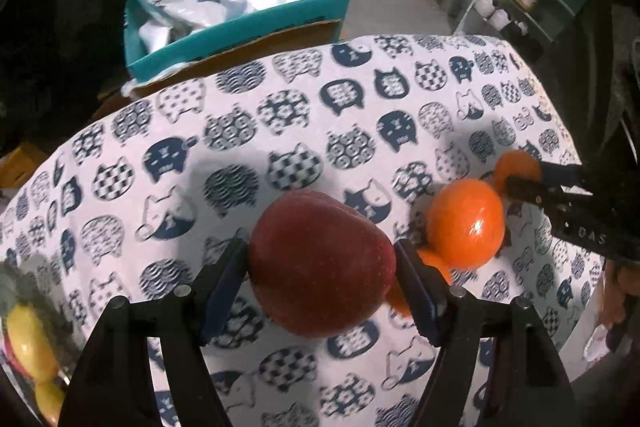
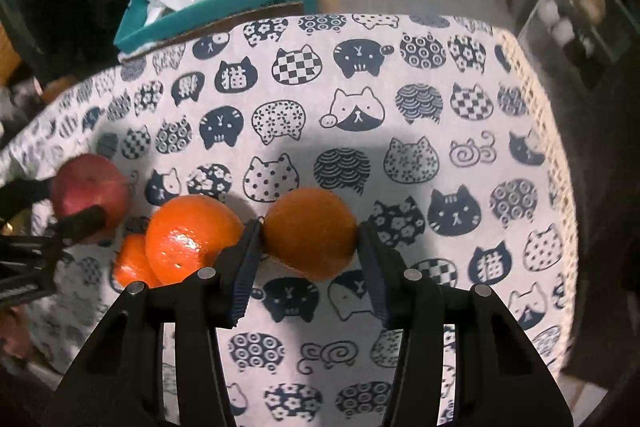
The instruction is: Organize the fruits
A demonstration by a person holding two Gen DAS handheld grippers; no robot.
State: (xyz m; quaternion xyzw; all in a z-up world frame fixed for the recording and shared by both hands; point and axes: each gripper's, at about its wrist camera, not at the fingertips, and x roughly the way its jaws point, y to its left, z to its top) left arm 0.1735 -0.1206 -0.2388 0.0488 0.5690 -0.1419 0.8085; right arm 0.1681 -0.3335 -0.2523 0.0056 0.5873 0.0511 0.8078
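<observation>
Between the left tongs (image 1: 322,265) a red apple (image 1: 320,263) is clamped; between the right tongs (image 2: 310,237) an orange (image 2: 310,233) is clamped, above the table (image 2: 460,99). Two oranges (image 2: 188,237) lie between both tongs. Step judged: carrying; sorting places are needed next.

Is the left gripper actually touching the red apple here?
Touching. The left wrist view shows the left gripper with both pads pressed against the sides of the red apple.
</observation>
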